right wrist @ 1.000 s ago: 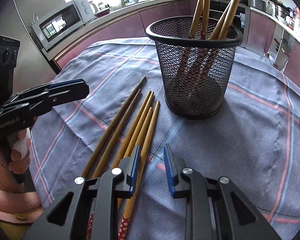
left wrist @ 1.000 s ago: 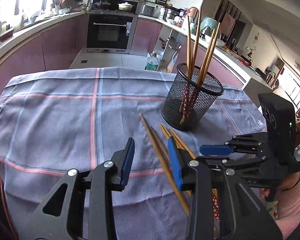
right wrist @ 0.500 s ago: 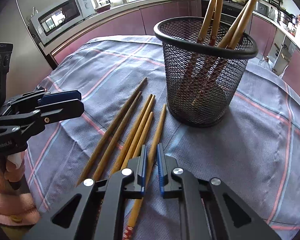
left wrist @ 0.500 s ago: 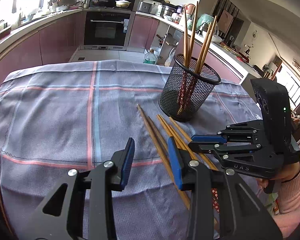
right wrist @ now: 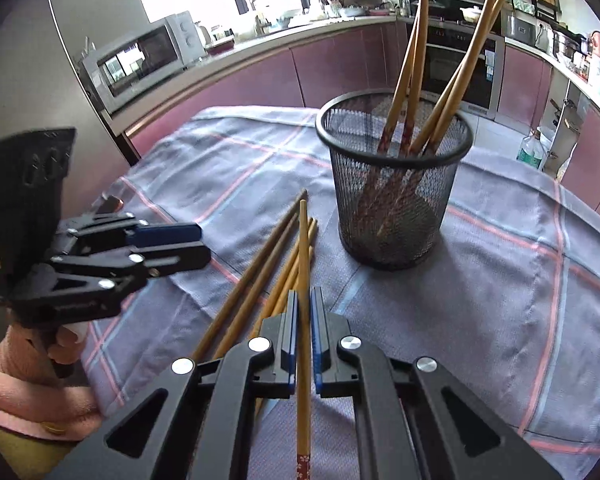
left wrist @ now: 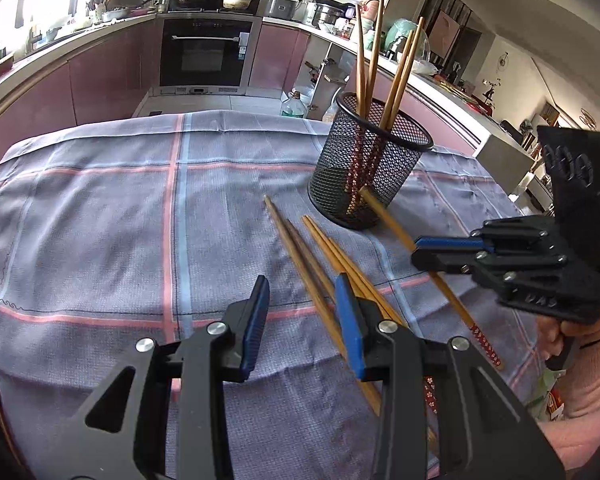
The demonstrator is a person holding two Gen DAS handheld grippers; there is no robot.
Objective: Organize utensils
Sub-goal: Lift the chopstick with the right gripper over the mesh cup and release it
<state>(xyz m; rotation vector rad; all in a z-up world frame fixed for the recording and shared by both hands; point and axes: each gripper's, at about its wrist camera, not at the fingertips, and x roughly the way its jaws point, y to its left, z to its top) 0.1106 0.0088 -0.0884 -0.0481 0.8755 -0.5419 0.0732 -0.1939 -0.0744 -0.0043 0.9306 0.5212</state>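
A single chopstick (right wrist: pixel 303 280) is clamped between the blue pads of the right gripper (right wrist: pixel 304 332), whose jaws have just been closing to a narrow slit around it; in the right wrist view the stick is seen running forward past the fingertips, its tip raised above the chopsticks on the cloth (right wrist: pixel 260 280), while its patterned red end is shown only at the bottom edge. In the left wrist view the same stick (left wrist: pixel 420 252) is seen from the side, slanting out of the right gripper (left wrist: pixel 428 254) toward the foot of the mesh holder (left wrist: pixel 370 176), with the red end hanging free behind the jaws. The left gripper (left wrist: pixel 302 320) is held part open with nothing between its pads, above the loose sticks (left wrist: pixel 312 248) on the checked cloth (left wrist: pixel 100 220) covering the table. Four chopsticks are seen standing in the holder (right wrist: pixel 394 184). A microwave (right wrist: pixel 144 56) is shown only by the right wrist view.
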